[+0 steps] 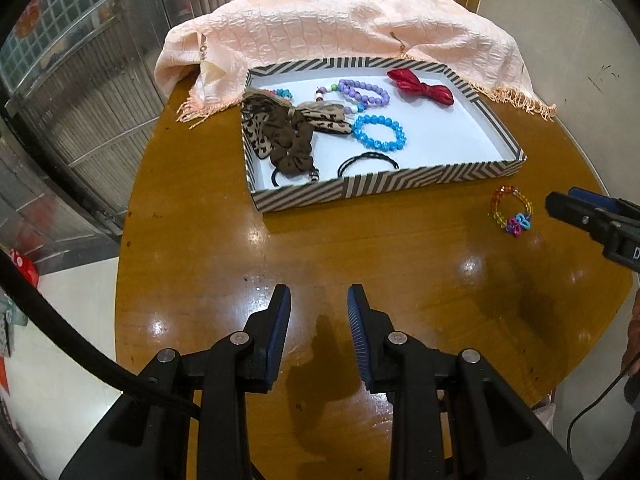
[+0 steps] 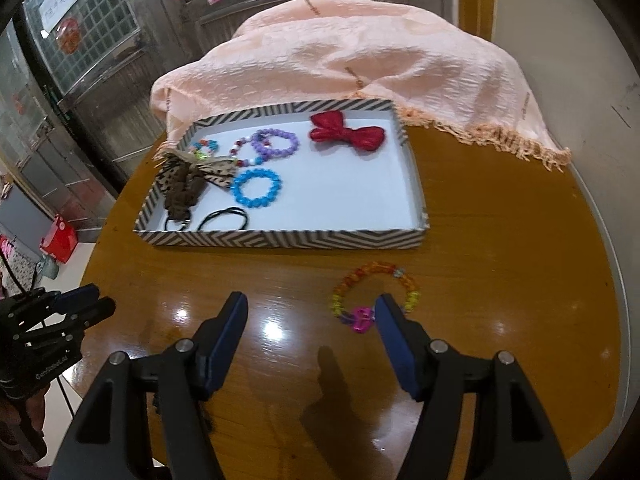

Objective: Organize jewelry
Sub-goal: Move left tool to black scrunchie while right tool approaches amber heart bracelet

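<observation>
My right claw (image 2: 312,306) hangs wide open over a glossy round wooden table (image 2: 500,240), its blue ribbed pads apart and empty, one fingertip just beside a rainbow beaded bracelet (image 2: 374,292) with a pink charm that lies on the bare wood in front of the tray. My left claw (image 1: 319,298), jaws likewise parted and holding nothing, hovers above the lacquered tabletop nearer me. The shallow rectangular tray (image 1: 384,186), with zigzag-striped card walls and a white floor, holds a shiny red bow (image 1: 420,86), a purple bead bracelet (image 1: 364,92), a blue bead bracelet (image 1: 379,133), a brown fabric scrunchie (image 1: 288,140) and thin black hair ties (image 1: 368,162). A crinkled peach shawl (image 1: 340,16) with fringe is heaped behind the tray.
</observation>
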`<control>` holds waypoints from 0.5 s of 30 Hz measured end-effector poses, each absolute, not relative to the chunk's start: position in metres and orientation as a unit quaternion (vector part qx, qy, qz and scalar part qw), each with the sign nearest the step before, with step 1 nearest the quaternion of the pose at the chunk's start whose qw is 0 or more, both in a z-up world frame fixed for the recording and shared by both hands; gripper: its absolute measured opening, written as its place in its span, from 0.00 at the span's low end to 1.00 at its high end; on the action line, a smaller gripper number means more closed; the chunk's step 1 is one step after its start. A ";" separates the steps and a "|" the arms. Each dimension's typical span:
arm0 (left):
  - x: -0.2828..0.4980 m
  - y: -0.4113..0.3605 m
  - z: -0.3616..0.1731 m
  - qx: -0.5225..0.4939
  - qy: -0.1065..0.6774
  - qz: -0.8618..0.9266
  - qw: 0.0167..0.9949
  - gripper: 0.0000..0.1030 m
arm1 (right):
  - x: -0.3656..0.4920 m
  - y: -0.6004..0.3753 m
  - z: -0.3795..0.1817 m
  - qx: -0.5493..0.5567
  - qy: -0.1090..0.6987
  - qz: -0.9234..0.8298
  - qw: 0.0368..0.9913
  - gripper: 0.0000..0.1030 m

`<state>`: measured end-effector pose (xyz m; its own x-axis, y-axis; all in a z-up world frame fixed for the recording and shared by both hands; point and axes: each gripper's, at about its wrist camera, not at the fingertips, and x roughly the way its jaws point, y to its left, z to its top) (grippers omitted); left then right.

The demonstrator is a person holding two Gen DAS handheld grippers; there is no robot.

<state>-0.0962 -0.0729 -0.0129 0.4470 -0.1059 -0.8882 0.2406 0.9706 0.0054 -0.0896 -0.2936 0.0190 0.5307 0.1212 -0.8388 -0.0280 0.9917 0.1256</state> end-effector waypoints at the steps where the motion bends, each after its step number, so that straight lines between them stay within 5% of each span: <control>1: -0.097 -0.073 -0.014 0.066 0.517 -0.103 0.847 0.29 | -0.091 -0.296 0.018 0.050 0.483 0.040 0.873 0.68; 15: -0.107 -0.079 -0.024 0.066 0.535 -0.117 0.834 0.29 | -0.104 -0.323 0.009 0.068 0.492 0.007 0.868 0.68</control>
<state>-0.1074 -0.0794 -0.0243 0.3995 -0.1253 -0.9081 0.2655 0.9640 -0.0161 -0.1037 -0.3230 0.0089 0.5158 0.0779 -0.8531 0.0550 0.9908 0.1237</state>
